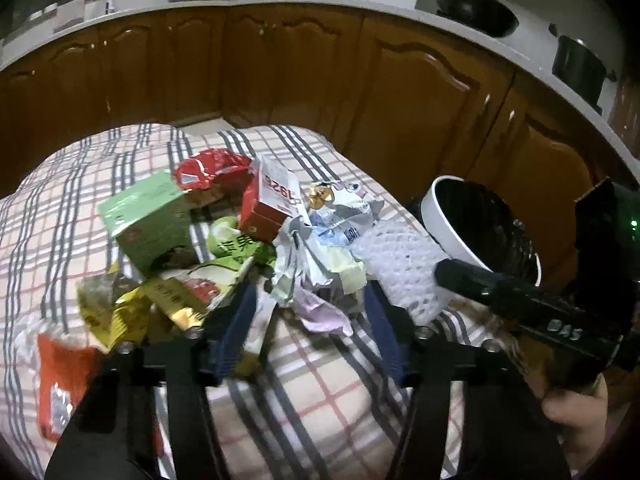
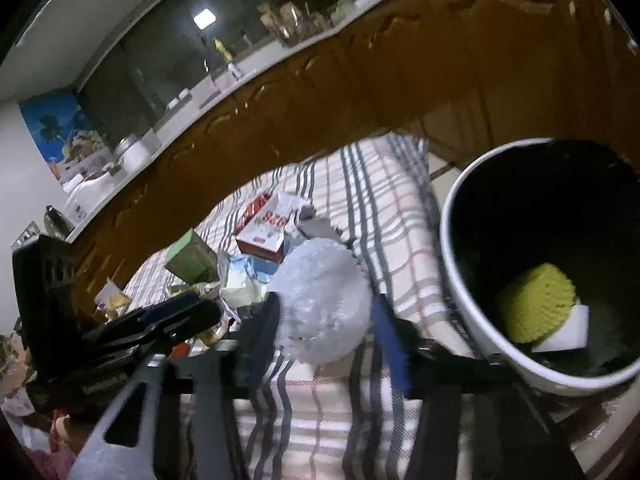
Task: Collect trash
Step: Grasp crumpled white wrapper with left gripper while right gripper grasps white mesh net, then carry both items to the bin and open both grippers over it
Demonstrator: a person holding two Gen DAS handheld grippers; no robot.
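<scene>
Black gripper frames, blue pads point(image 1: 236, 332), silver screws

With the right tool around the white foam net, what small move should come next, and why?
Probably lift the white foam net and swing it right, over the bin. The right tool has its fingers on both sides of the net at the edge of the trash pile, and the open bin stands just beside it, already holding a yellow foam net.

Both views look down at a slant, close over a checked cloth point(image 1: 320, 380) strewn with trash, towards brown cabinets point(image 1: 280, 72). The left wrist view faces the trash pile point(image 1: 240, 240) squarely, the bin point(image 1: 480, 224) at its right edge. The right wrist view sits nearer the bin point(image 2: 540, 260), looking into it. Both share the white foam net point(image 1: 400, 268) point(image 2: 320, 300), the red carton point(image 1: 272, 200) point(image 2: 264, 232) and the bin.
</scene>
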